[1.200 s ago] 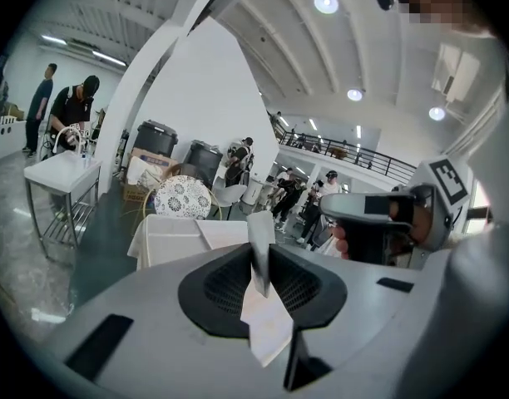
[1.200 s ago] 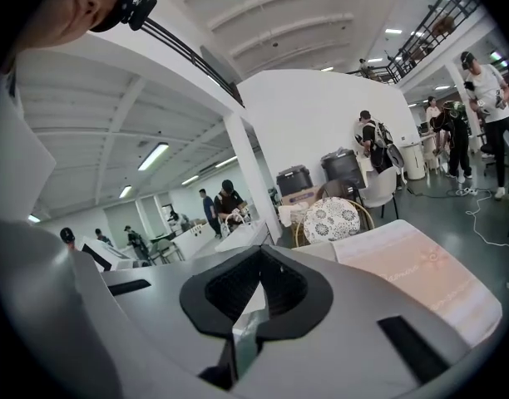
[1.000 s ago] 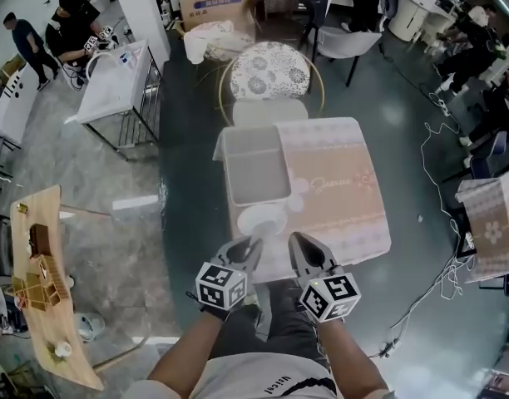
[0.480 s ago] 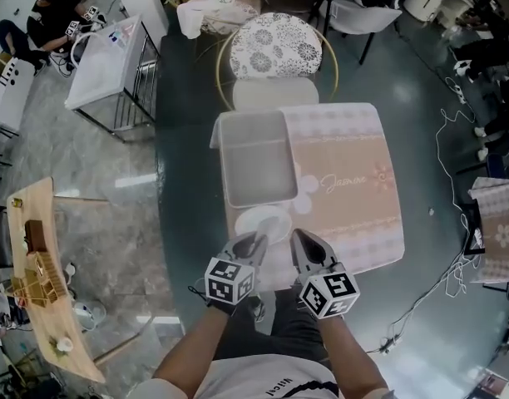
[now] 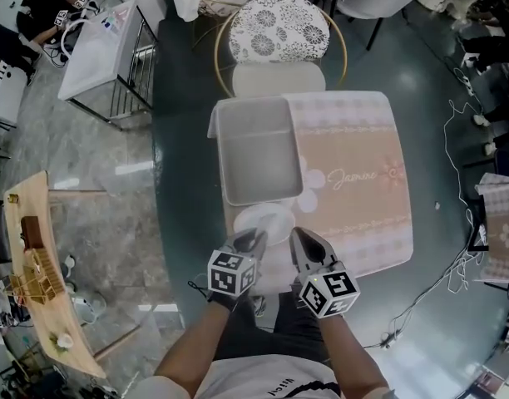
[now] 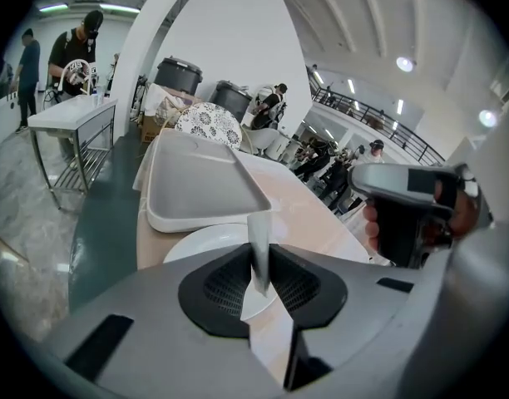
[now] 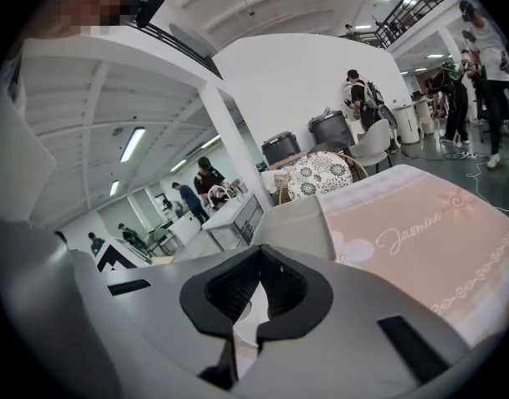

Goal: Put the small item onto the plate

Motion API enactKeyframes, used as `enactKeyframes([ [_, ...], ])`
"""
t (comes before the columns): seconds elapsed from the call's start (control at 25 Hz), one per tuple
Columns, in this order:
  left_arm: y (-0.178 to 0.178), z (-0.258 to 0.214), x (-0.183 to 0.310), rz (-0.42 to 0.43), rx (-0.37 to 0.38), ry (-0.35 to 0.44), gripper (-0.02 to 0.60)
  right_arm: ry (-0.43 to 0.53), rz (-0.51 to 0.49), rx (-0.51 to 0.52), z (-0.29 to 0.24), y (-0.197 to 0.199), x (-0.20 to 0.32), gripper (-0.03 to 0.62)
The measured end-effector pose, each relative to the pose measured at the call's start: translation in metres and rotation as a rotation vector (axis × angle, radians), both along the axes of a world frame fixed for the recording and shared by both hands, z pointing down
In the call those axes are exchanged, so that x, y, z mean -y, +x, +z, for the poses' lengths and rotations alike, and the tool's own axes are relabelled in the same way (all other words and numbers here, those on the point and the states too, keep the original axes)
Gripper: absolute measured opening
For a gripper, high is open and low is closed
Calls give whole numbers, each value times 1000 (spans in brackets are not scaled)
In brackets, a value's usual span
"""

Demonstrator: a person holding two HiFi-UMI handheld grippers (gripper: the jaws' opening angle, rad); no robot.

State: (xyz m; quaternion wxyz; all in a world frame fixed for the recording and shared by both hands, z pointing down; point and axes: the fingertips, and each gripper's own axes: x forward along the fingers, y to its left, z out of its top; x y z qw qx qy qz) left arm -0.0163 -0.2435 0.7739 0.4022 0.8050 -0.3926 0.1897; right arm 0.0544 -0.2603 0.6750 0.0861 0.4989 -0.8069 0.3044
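Two grippers are held side by side over the near edge of a table spread with a pink tablecloth (image 5: 354,140). The left gripper (image 5: 249,243) has its jaws closed to a narrow gap on the small item (image 6: 259,235). The item is a thin pale strip that stands upright between the pads, with its top end sticking out past the tips. Held this way, it sits just over the near rim of the white plate (image 5: 271,219), which lies at the near left of the cloth. The strip's lower end is inside the jaws and does not rest on the plate. The right gripper (image 5: 308,249) is just beside the left one, on its right. Its jaws are brought together at the tips with nothing between them, and they point out over the cloth to the right of the plate. Just beyond the plate, a grey rectangular tray (image 5: 259,152) takes up the far left of the table. Its near edge is right by the plate's far rim, and whether the two touch cannot be told. Beyond the far edge of the table stands a chair (image 5: 279,25) with a round patterned seat.
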Motion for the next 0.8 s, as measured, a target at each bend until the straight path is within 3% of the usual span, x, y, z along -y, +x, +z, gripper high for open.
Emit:
enactKeyframes([
  [0.44, -2, 30, 1, -20, 73, -104, 69, -15, -7, 12, 13, -4, 0, 14],
  [0.68, -4, 38, 3, -22, 95, -117, 72, -20, -8, 16, 14, 0, 1, 14],
  [0.8, -3, 38, 3, -10, 93, -124, 136, -23, -19, 24, 12, -1, -1, 14],
])
